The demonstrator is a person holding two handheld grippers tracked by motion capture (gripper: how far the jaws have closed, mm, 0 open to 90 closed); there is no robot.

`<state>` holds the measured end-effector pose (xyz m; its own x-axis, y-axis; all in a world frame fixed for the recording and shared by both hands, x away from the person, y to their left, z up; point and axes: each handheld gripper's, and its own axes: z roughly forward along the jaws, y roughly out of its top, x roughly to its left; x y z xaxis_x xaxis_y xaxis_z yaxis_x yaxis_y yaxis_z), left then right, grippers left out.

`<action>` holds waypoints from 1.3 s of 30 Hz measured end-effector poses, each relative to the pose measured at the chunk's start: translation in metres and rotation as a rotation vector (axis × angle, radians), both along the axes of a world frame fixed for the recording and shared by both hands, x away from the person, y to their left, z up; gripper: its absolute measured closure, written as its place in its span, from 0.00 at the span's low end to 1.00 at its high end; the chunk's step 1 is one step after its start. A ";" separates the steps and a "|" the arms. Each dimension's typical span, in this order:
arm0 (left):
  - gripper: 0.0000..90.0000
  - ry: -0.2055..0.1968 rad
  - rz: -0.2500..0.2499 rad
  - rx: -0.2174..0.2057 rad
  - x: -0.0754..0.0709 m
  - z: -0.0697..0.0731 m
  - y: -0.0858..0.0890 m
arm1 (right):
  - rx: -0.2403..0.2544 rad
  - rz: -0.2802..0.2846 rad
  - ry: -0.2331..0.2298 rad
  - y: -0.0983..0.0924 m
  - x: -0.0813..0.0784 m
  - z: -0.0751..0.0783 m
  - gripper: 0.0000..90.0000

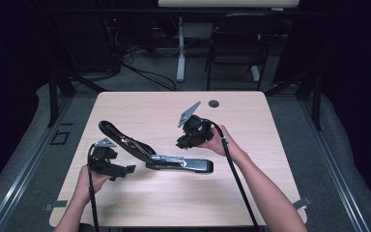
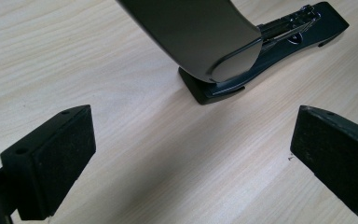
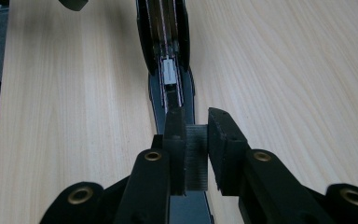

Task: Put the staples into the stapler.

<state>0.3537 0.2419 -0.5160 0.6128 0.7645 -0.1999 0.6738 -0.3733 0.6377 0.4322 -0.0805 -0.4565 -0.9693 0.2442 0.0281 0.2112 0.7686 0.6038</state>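
A dim room surrounds the work: grey carpeted floor (image 1: 290,116), a dark chair (image 1: 234,46) and the white leg of another desk (image 1: 180,48) lie beyond the table's far edge, with cables trailing on the floor between them. The table (image 1: 140,108) itself is pale wood-grain laminate with a small round grommet (image 1: 214,103) near its far edge.

The stapler (image 1: 174,162), a long black one, lies a little nearer than the table's middle. Its base rests flat on the table, its long axis running almost left to right, the rounded end pointing toward the person's right. Its upper arm is swung open and rises at a slant toward the far left, so the stapler forms a wide V with the silvery staple channel (image 3: 169,70) exposed along the base.

The right gripper (image 1: 186,140) hovers just beyond the stapler's base, tilted down toward it. In the right gripper view its jaws stand close together with only a narrow gap, directly above the base; nothing can be seen pinched between them.

The left gripper (image 1: 121,170) sits just left of the stapler's hinge end, near the table surface. In the left gripper view its jaws are spread wide, with bare table between them and the stapler's raised arm ahead.
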 end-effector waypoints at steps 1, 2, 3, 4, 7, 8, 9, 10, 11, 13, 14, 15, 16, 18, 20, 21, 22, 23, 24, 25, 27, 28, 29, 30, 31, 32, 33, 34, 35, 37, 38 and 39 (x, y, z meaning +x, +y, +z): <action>0.00 0.001 -0.001 0.002 0.000 0.000 0.000 | 0.003 -0.002 0.003 0.001 0.000 -0.001 0.87; 0.00 0.000 -0.001 0.002 0.000 0.000 0.000 | 0.001 0.004 0.006 0.002 0.000 -0.001 0.87; 0.00 0.001 -0.001 0.001 0.000 0.000 0.000 | 0.001 0.008 0.006 0.004 0.001 -0.002 0.87; 0.00 0.002 -0.002 0.000 0.000 0.000 0.000 | -0.002 0.012 0.005 0.005 0.001 -0.002 0.87; 0.00 0.002 -0.001 -0.001 0.000 0.000 0.000 | 0.000 0.019 0.011 0.007 0.002 -0.004 0.87; 0.00 0.002 -0.001 -0.001 0.000 0.000 0.000 | -0.004 0.023 0.010 0.008 0.002 -0.004 0.87; 0.00 0.003 -0.003 0.000 0.000 0.000 0.000 | -0.004 0.027 0.010 0.009 0.003 -0.005 0.87; 0.00 0.003 -0.003 0.001 0.000 0.000 0.000 | -0.004 0.029 0.013 0.010 0.003 -0.006 0.87; 0.00 0.002 -0.002 0.001 0.000 0.000 0.000 | -0.002 0.027 0.012 0.011 0.003 -0.007 0.87; 0.00 0.002 -0.003 0.003 0.000 0.000 0.000 | -0.001 0.037 0.015 0.013 0.003 -0.008 0.87; 0.00 0.002 -0.003 0.003 0.000 0.000 0.000 | -0.003 0.038 0.012 0.013 0.003 -0.009 0.87; 0.00 0.003 -0.003 0.003 0.000 0.000 0.000 | -0.002 0.041 0.016 0.015 0.003 -0.010 0.87; 0.00 0.003 -0.003 0.003 0.000 0.000 0.000 | -0.005 0.046 0.013 0.016 0.003 -0.010 0.87; 0.00 0.004 -0.004 0.003 0.000 0.000 -0.001 | -0.002 0.050 0.018 0.018 0.003 -0.012 0.87; 0.00 0.007 -0.008 0.005 0.000 0.000 -0.001 | -0.009 0.052 0.021 0.020 0.003 -0.015 0.87; 0.00 0.006 -0.009 0.003 0.000 0.000 -0.001 | -0.005 0.055 0.025 0.020 0.003 -0.017 0.87; 0.00 0.007 -0.010 0.004 0.000 0.000 -0.001 | -0.013 0.061 0.024 0.021 0.004 -0.018 0.87; 0.00 0.008 -0.010 0.005 0.000 0.000 -0.001 | -0.014 0.059 0.032 0.022 0.004 -0.020 0.87; 0.00 0.009 -0.011 0.005 0.000 0.000 -0.001 | -0.018 0.063 0.032 0.022 0.004 -0.022 0.87; 0.00 0.009 -0.011 0.007 0.000 0.000 -0.001 | -0.023 0.064 0.035 0.023 0.003 -0.024 0.87; 0.00 0.011 -0.012 0.008 0.000 -0.001 -0.001 | -0.019 0.066 0.039 0.024 0.003 -0.028 0.87; 0.00 0.011 -0.012 0.008 0.001 -0.001 -0.001 | -0.020 0.066 0.039 0.024 0.003 -0.030 0.87; 0.00 0.011 -0.012 0.008 0.001 -0.001 -0.001 | -0.020 0.067 0.043 0.025 0.003 -0.032 0.87; 0.00 0.011 -0.012 0.008 0.001 -0.001 -0.002 | -0.024 0.069 0.046 0.025 0.003 -0.033 0.87; 0.00 0.011 -0.012 0.008 0.000 -0.001 -0.002 | -0.029 0.072 0.045 0.026 0.003 -0.034 0.87; 0.00 0.008 -0.009 0.008 0.000 -0.001 -0.002 | -0.029 0.071 0.049 0.026 0.003 -0.035 0.87; 0.00 0.008 -0.010 0.008 0.000 -0.001 -0.002 | -0.025 0.073 0.048 0.027 0.003 -0.037 0.87; 0.00 0.009 -0.010 0.008 0.000 -0.001 -0.002 | -0.026 0.073 0.047 0.027 0.003 -0.039 0.87; 0.00 0.010 -0.011 0.008 0.000 -0.001 -0.002 | -0.029 0.077 0.053 0.028 0.003 -0.041 0.87; 0.00 0.012 -0.013 0.011 0.000 -0.001 -0.002 | -0.034 0.078 0.049 0.029 0.003 -0.042 0.87; 0.00 0.013 -0.015 0.012 0.000 -0.001 -0.002 | -0.032 0.075 0.052 0.029 0.003 -0.044 0.87; 0.00 0.013 -0.015 0.013 0.001 -0.001 -0.002 | -0.033 0.076 0.052 0.030 0.003 -0.045 0.87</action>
<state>0.3542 0.2396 -0.5173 0.6219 0.7578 -0.1976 0.6758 -0.3919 0.6242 0.4357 -0.0509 -0.5014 -0.9825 0.1717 0.0716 0.1817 0.8029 0.5677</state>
